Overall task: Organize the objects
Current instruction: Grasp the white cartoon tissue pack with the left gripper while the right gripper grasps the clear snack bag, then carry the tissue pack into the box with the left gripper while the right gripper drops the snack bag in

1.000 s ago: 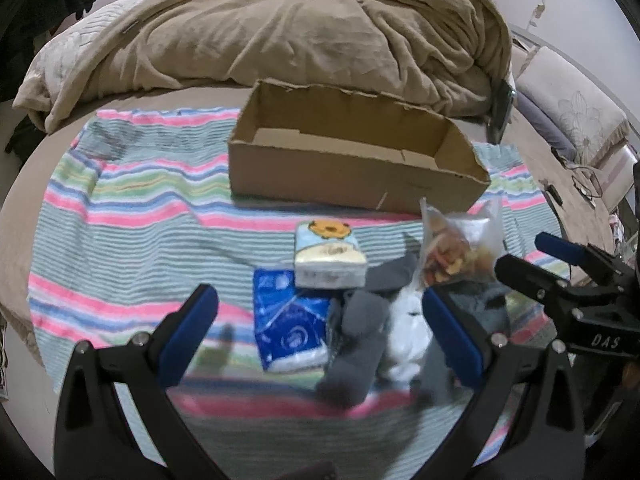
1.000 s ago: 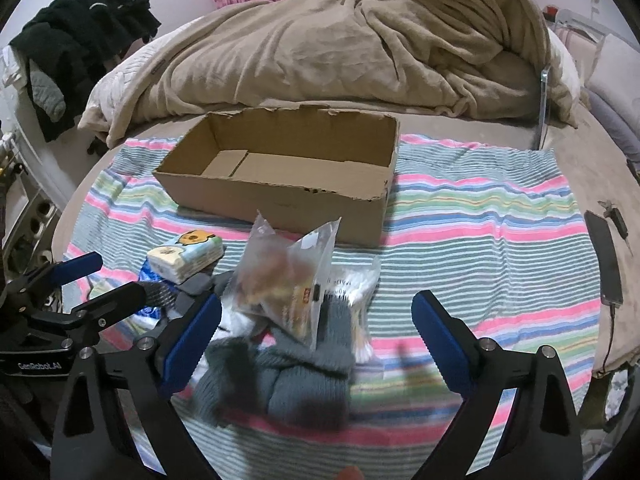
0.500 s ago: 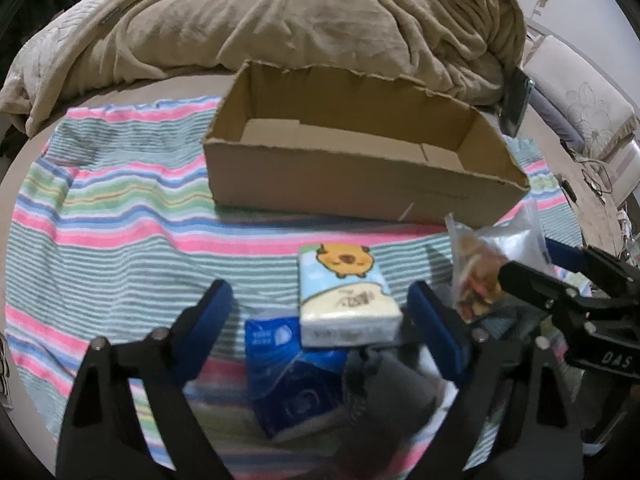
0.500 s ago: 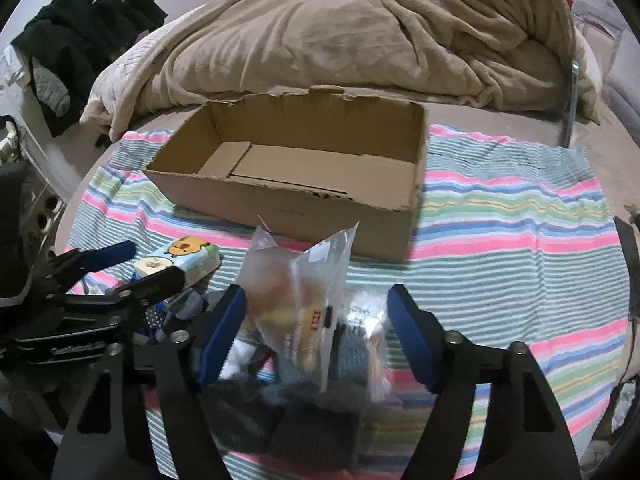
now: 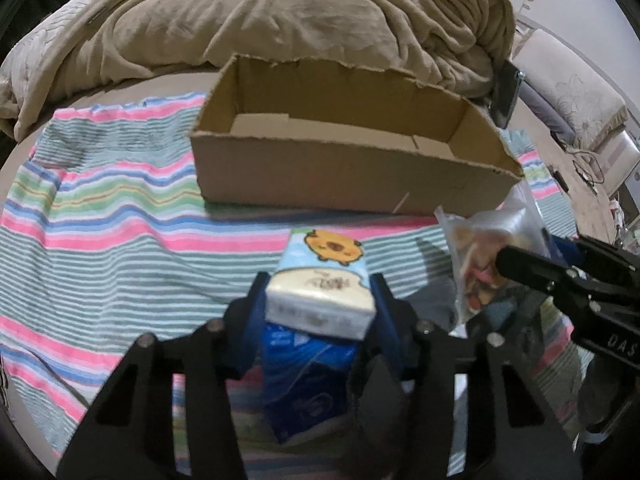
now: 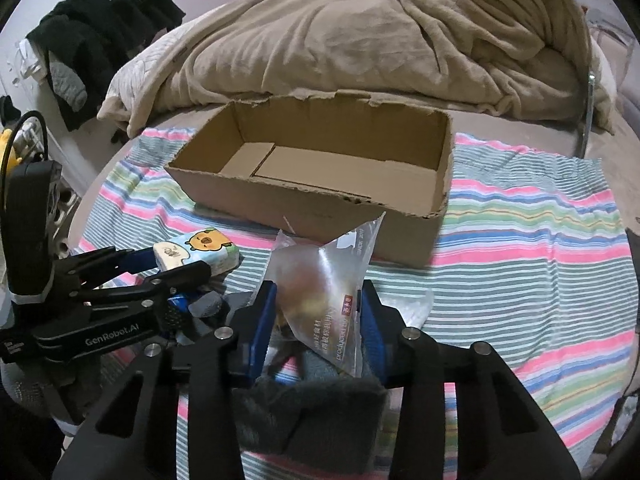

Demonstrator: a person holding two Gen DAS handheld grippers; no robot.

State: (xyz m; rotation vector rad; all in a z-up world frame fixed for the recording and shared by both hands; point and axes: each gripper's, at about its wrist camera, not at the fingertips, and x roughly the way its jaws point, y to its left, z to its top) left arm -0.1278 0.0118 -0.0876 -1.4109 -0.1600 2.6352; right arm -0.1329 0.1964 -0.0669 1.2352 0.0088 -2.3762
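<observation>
I am working over a bed spread with a striped cloth (image 5: 104, 216), a rumpled tan blanket (image 5: 280, 12) heaped at the far side.

Nearest me, the left hand-held gripper (image 5: 320, 304) has come down over the pile since a second ago, when it hung wide open above it. Its jaws are closing now, and the tissue pack (image 5: 320, 292) with the cartoon animal sits squarely between the blue pads, which look to be touching its two sides. The pack rests on a blue packet (image 5: 308, 380), so I judge the grip is on the top item only.

The right hand-held gripper (image 6: 316, 320) has done the same: wide apart a second ago, its jaws are closing on the clear snack bag (image 6: 320, 280), which stands up between the pads over the grey socks (image 6: 308, 412). The pads seem pressed to the bag's lower part, though the film is soft and I cannot tell how firm the hold is.

Beyond both, the cardboard box (image 6: 328, 208) lies open and empty on the cloth, just behind the pile.

To my reading, both grasps are being made at once, and nothing has gone into the box yet. The next step should be lifting the two items clear and carrying them forward over the near wall. The bag could slip or sag as it rises.
</observation>
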